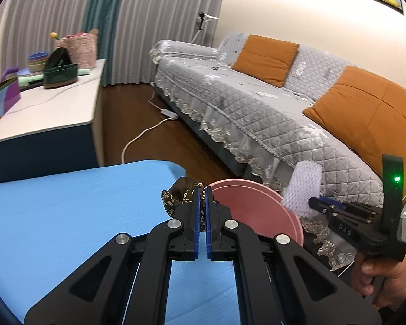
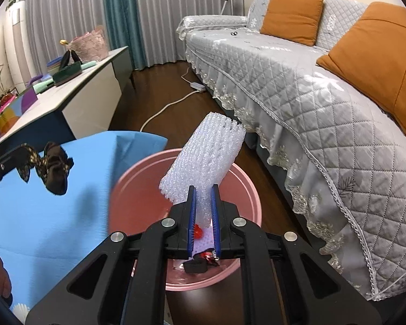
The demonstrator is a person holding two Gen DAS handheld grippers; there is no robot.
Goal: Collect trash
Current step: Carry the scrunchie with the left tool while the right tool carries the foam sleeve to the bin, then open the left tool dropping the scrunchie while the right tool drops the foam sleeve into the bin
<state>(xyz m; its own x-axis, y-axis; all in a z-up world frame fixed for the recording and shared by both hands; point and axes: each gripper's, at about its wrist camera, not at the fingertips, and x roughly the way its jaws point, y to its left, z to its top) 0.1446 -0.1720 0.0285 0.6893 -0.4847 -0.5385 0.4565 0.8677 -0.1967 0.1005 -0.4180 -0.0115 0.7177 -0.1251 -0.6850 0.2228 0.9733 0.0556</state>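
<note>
My left gripper point(image 1: 202, 192) is shut on a dark wrapper with a gold pattern point(image 1: 176, 196), held over the corner of the blue table point(image 1: 67, 216) beside the pink bin point(image 1: 257, 211). The same wrapper point(image 2: 54, 170) hangs at the left of the right wrist view. My right gripper point(image 2: 203, 189) is shut on a white foam net sleeve point(image 2: 205, 159), held right over the pink bin point(image 2: 138, 197). The right gripper point(image 1: 315, 203) and its foam sleeve point(image 1: 303, 189) also show in the left wrist view. Red and dark scraps point(image 2: 200, 264) lie in the bin's bottom.
A grey quilted sofa point(image 2: 297, 89) with orange cushions point(image 2: 292, 13) runs along the right. A white cable and power strip point(image 2: 195, 88) lie on the dark wood floor. A white-topped sideboard point(image 1: 48, 111) at the left carries bowls, a basket and a dark green dish.
</note>
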